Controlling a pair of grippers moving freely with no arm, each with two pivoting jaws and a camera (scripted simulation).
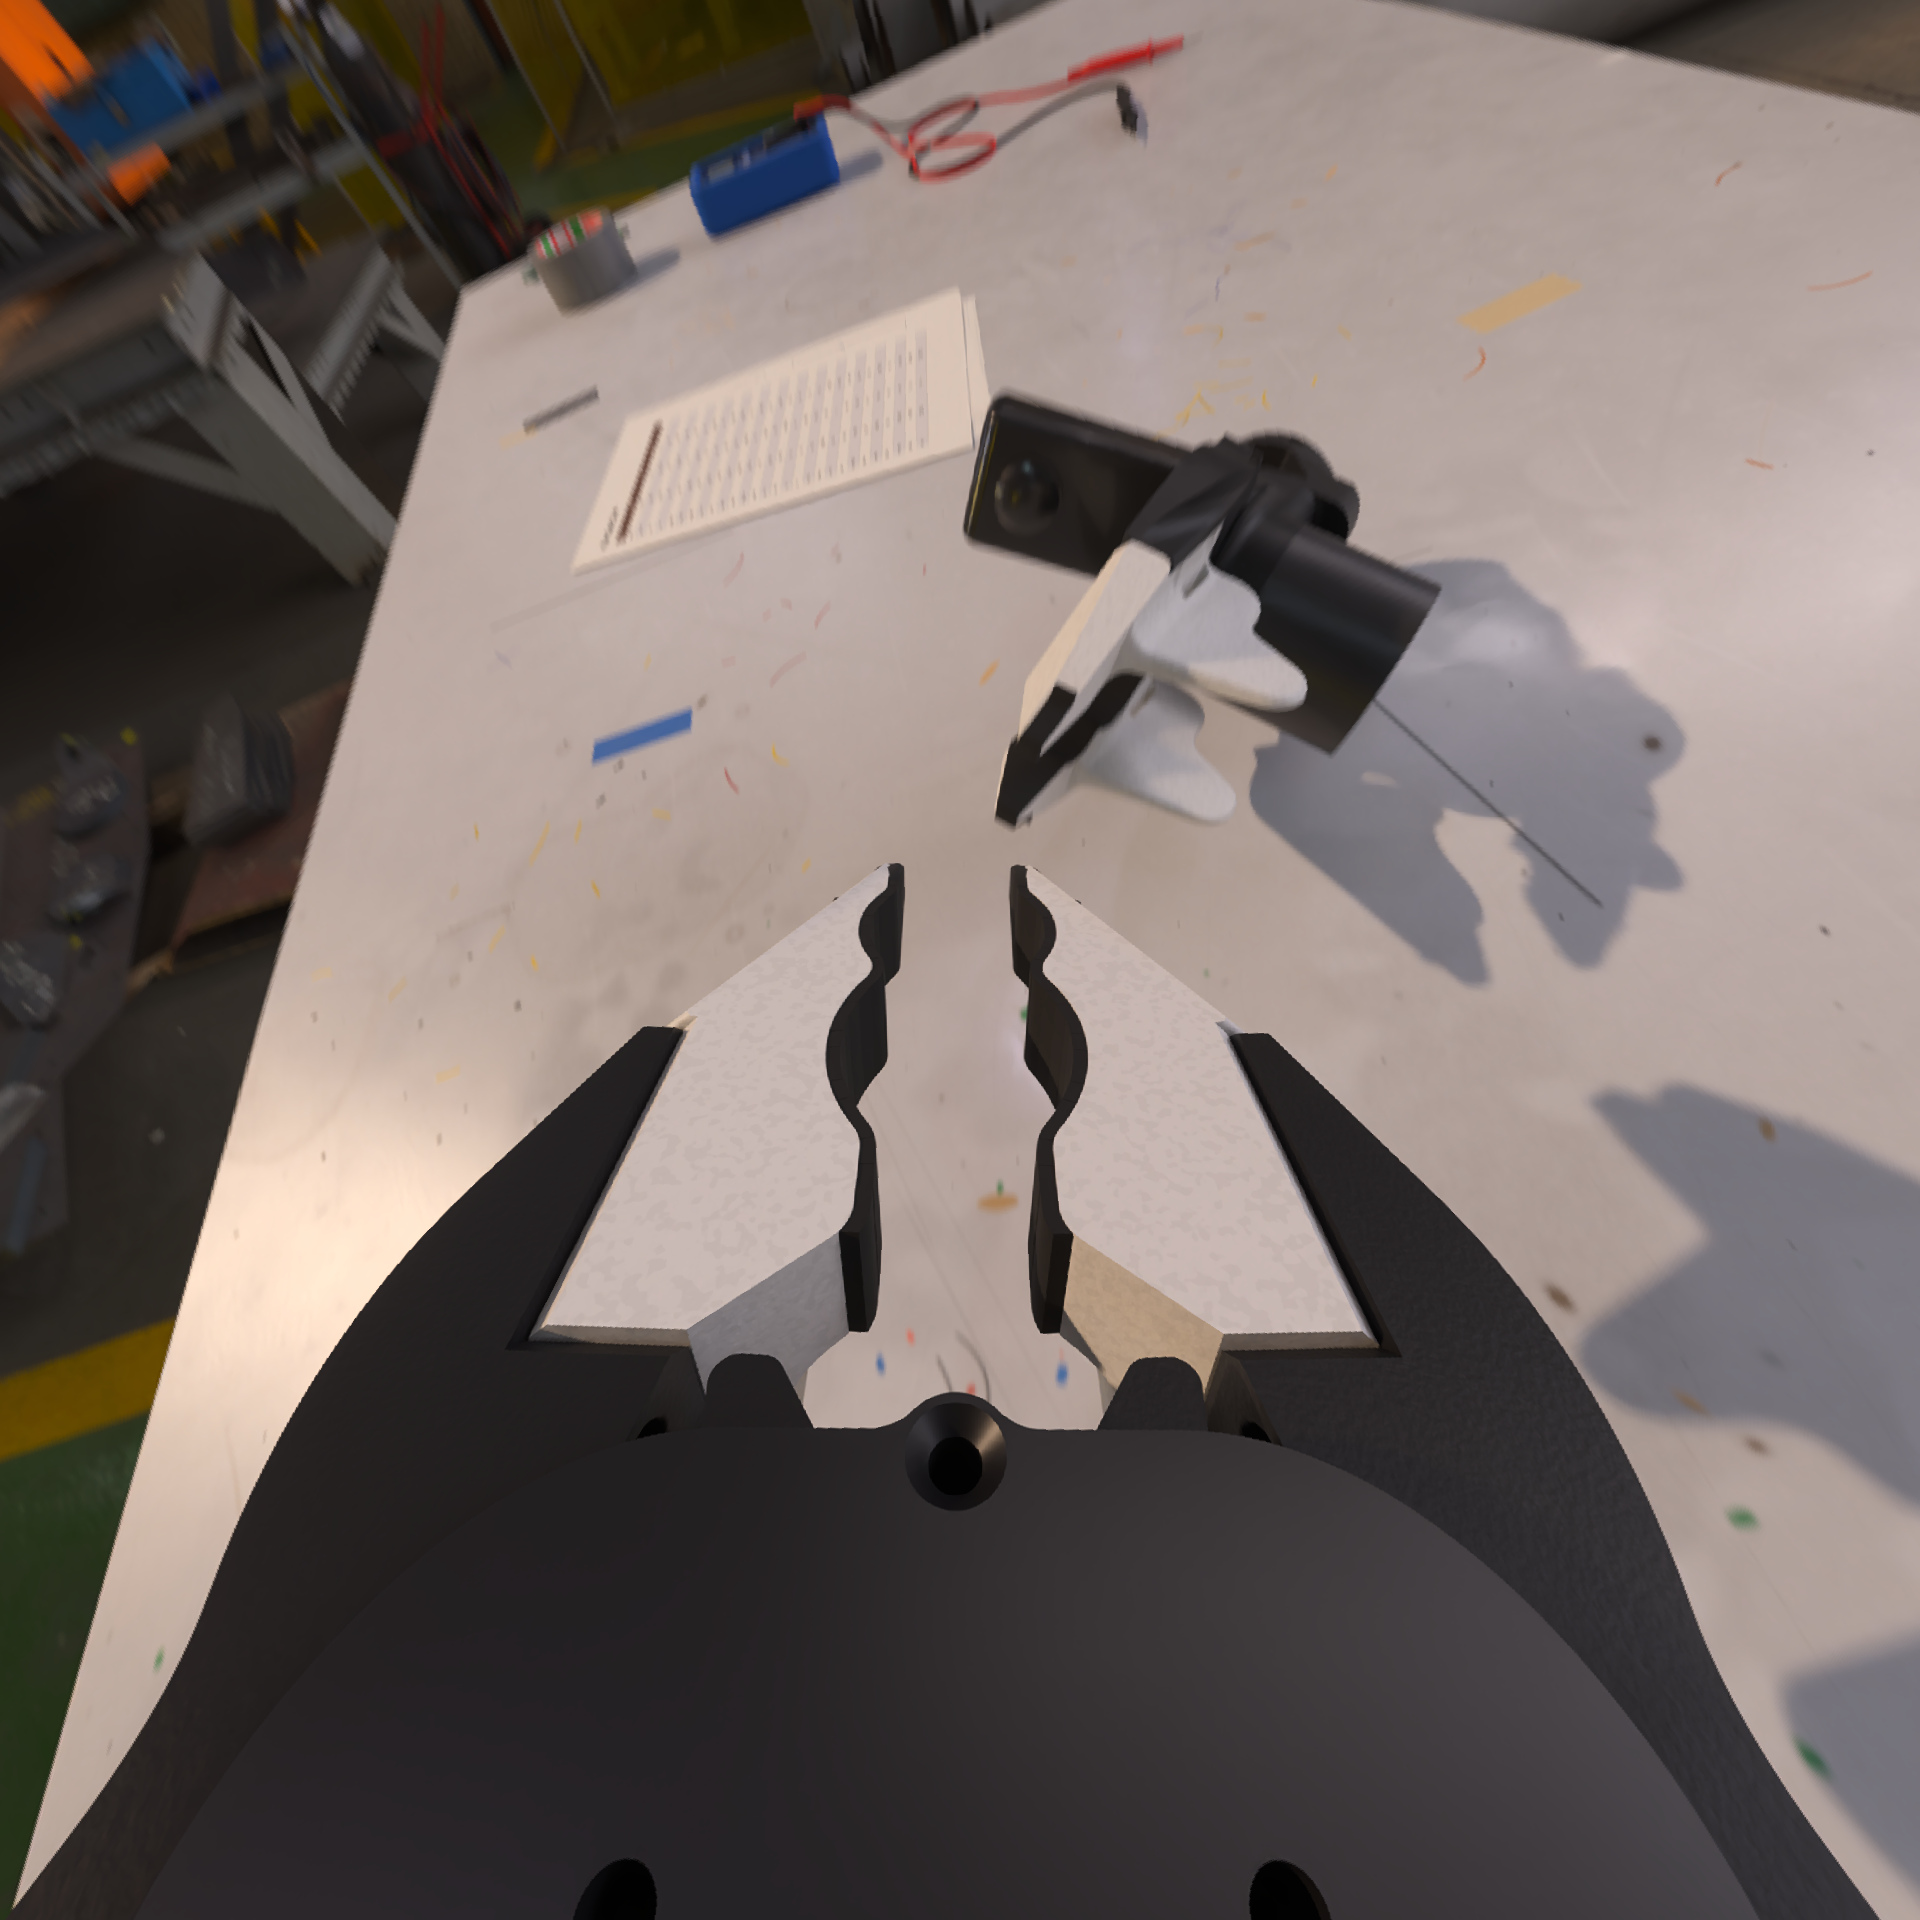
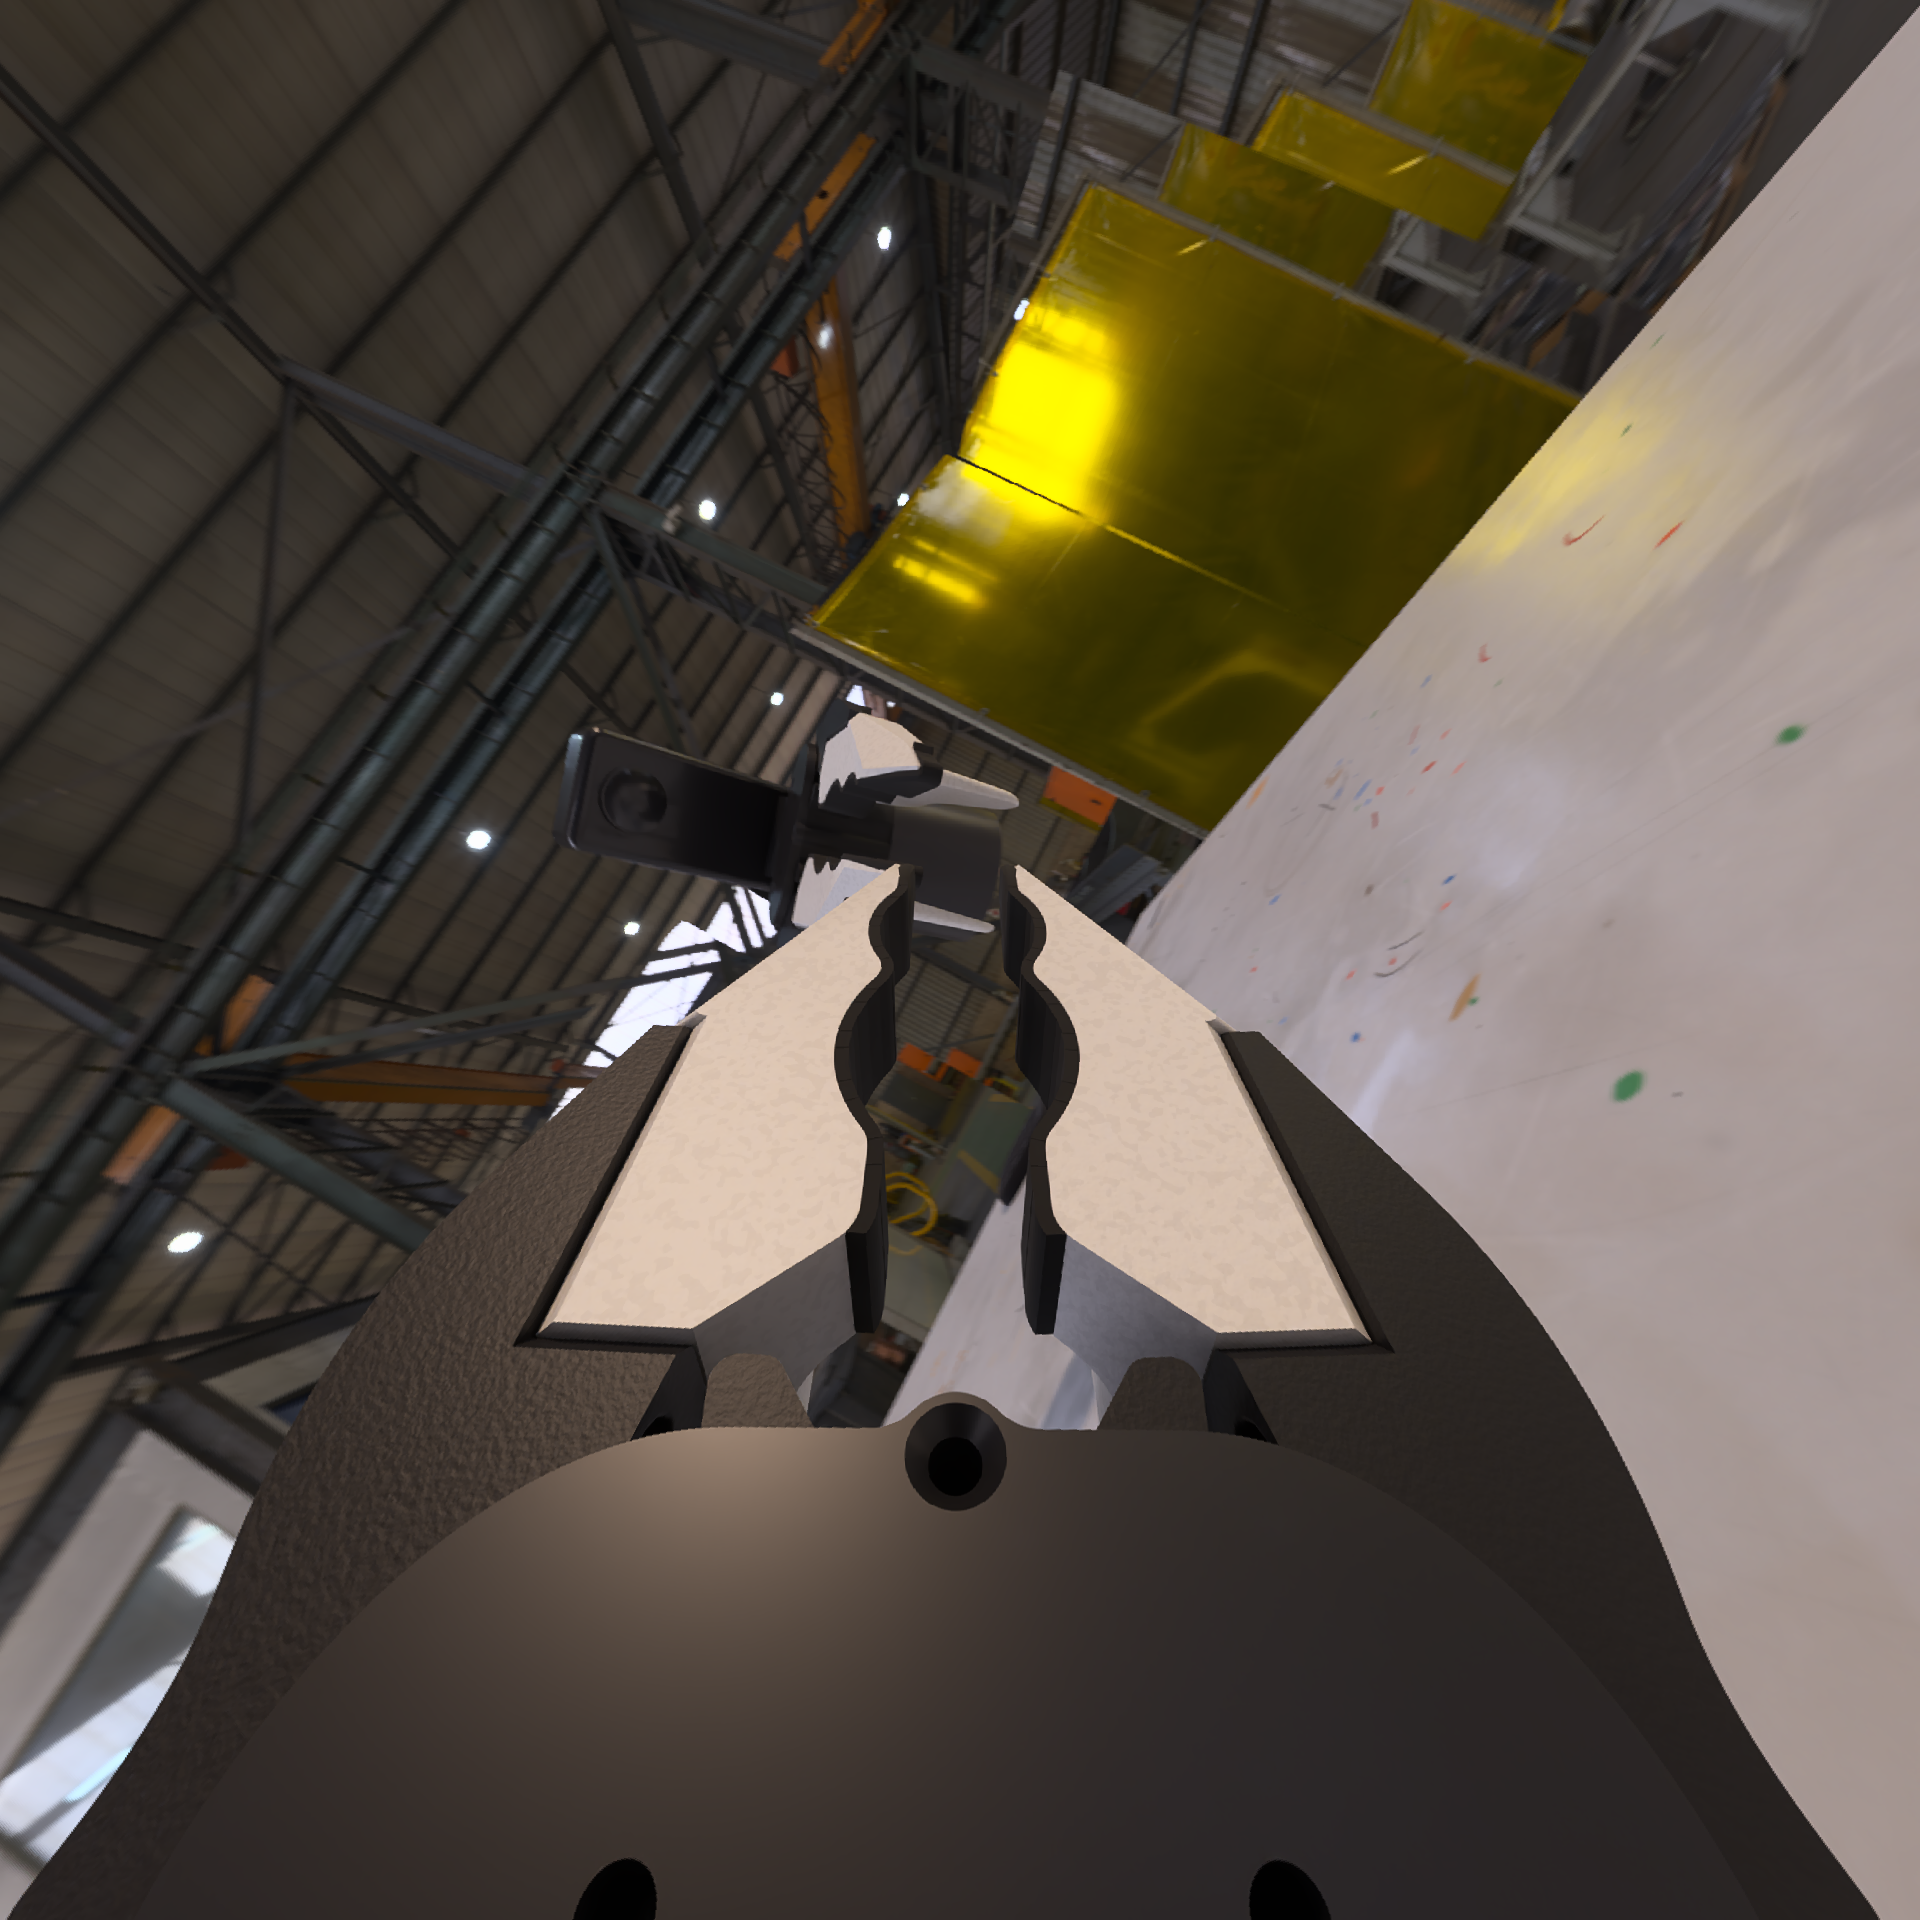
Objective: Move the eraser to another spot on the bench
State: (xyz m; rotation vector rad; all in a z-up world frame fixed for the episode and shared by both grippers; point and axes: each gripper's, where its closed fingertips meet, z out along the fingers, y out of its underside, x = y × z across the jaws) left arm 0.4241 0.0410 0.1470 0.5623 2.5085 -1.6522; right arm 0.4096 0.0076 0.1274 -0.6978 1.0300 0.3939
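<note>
I cannot pick out an eraser with certainty in either view. In the left wrist view my left gripper [image 1: 956,883] is open and empty, held above the white bench [image 1: 1351,1039]. My right gripper [image 1: 1013,810] hangs just ahead and to the right, tips angled down toward the bench, casting a shadow to its right. In the right wrist view my right gripper [image 2: 956,883] is open and empty, tilted so the bench [image 2: 1558,935] runs up the right side. The left gripper [image 2: 904,779] shows just beyond its fingertips.
A printed paper sheet [image 1: 790,426] lies ahead on the left. Past it are a tape roll [image 1: 582,260], a blue meter [image 1: 764,171] with red leads [image 1: 956,125], and a small grey bar [image 1: 561,408]. A blue strip [image 1: 642,734] and tan strip [image 1: 1519,301] lie flat. The bench's left edge drops off.
</note>
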